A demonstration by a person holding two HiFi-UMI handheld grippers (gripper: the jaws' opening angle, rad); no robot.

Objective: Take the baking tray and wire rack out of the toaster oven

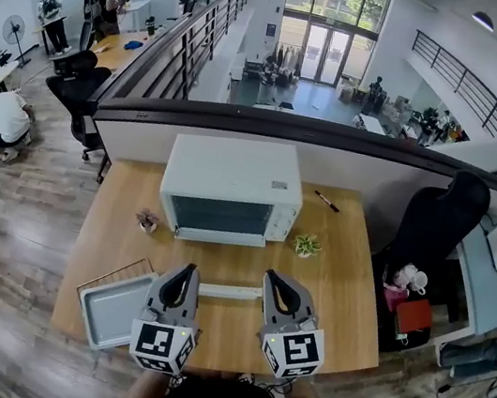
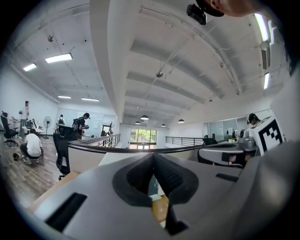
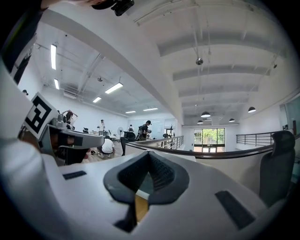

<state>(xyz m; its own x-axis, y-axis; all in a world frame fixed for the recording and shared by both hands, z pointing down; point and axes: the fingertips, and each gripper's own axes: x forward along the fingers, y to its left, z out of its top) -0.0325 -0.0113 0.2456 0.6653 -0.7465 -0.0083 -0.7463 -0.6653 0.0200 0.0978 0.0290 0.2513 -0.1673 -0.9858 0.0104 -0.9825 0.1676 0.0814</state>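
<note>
Nearest the person, the left tool [image 1: 185, 270] [image 2: 153, 157] and right tool [image 1: 275, 281] [image 3: 149, 155] hover side by side over the desk [image 1: 336, 295], each with its jaws pressed together on nothing. The tray [image 1: 110, 309] lies on the desk's near left corner, just beside the left tool, with the rack [image 1: 110, 274] showing along its far edge. A white strip [image 1: 230, 290] lies between the tools. Farther back stands the oven [image 1: 233, 176], door closed, a small plant [image 1: 306, 244] at its right and a pen [image 1: 327, 201] beyond.

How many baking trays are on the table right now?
1: the baking tray lies front left on the table. The closed toaster oven could hide others.
</note>
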